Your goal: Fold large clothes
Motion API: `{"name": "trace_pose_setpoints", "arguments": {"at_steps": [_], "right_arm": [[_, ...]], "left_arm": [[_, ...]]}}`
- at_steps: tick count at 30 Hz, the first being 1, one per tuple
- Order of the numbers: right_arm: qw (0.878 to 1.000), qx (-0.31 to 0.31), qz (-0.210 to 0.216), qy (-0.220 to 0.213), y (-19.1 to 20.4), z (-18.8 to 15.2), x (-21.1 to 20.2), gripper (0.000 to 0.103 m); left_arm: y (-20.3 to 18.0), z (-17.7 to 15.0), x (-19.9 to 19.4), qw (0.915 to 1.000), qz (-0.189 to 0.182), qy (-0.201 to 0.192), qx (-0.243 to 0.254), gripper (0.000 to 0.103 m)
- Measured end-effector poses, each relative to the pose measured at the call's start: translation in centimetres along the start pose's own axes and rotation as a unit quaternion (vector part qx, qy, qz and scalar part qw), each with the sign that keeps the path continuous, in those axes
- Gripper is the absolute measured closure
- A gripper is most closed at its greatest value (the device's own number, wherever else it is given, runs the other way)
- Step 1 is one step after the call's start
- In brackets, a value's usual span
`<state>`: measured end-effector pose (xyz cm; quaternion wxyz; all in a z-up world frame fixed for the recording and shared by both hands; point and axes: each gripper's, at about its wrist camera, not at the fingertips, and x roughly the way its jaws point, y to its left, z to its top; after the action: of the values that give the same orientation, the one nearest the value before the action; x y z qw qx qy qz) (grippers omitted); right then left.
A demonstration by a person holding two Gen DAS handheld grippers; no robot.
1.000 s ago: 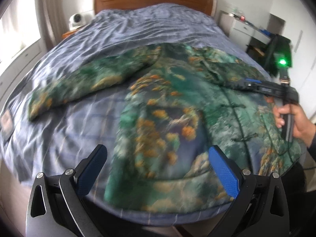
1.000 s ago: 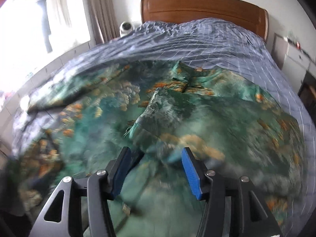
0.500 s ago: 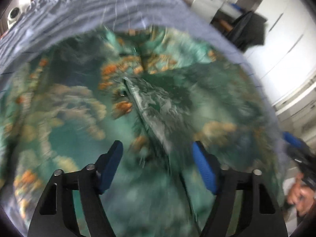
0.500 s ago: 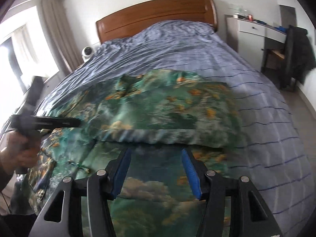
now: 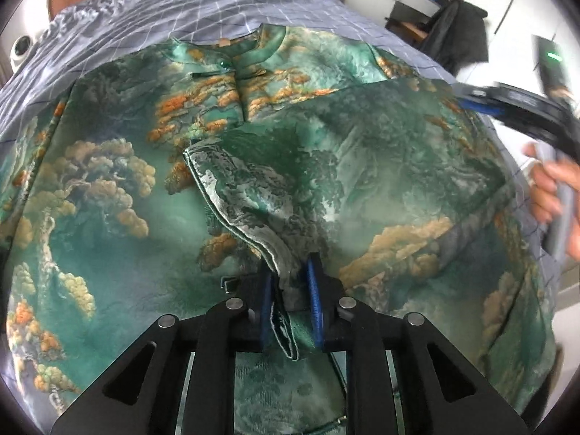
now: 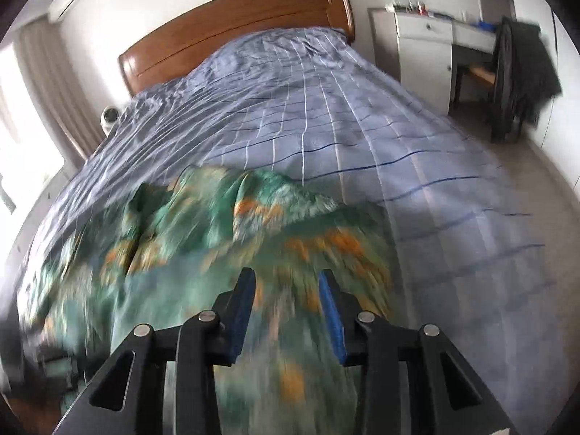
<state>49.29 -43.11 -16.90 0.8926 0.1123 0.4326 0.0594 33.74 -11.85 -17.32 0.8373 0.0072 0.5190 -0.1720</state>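
Note:
A large green jacket [image 5: 119,203] with orange and tan tree print lies spread on the bed, collar [image 5: 253,50] at the far end. One sleeve [image 5: 344,152] is folded across its front. My left gripper [image 5: 290,272] is shut on the cuff of that sleeve [image 5: 282,272] at the jacket's middle. My right gripper [image 6: 286,290] is open and empty, above the jacket [image 6: 203,250] near its right side; it also shows, blurred, at the right edge of the left wrist view [image 5: 482,103].
The bed has a blue checked cover [image 6: 326,127] and a wooden headboard [image 6: 232,32]. A white desk [image 6: 427,47] and a chair draped with dark clothes [image 6: 522,69] stand to the right of the bed. A small white camera [image 6: 108,117] sits by the headboard.
My left gripper has closed on the sleeve cuff lying on the jacket's front. My right gripper has stayed open and swung away to the right side of the jacket.

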Motion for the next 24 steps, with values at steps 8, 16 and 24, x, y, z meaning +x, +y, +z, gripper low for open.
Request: {"name": "trace_pose_setpoints", "arguments": {"at_steps": [8,16,24], "right_arm": [[0.996,0.031,0.004,0.079,-1.2,-0.9,5.5,0.069],[0.995,-0.028,0.006,0.098,-0.3,-6.9,-1.8,0.069],[0.994,0.0,-0.044,0.1,-0.2,-8.2,0.4,0.066]], "left_arm": [[0.0,-0.3,0.1,0.9999,0.0,-0.013,-0.002,0.084],[0.0,-0.7,-0.1,0.9997,0.004,-0.022,-0.005,0.084],[-0.3,-1.0,-2.4,0.9987,0.036,-0.036,-0.009,0.057]]}}
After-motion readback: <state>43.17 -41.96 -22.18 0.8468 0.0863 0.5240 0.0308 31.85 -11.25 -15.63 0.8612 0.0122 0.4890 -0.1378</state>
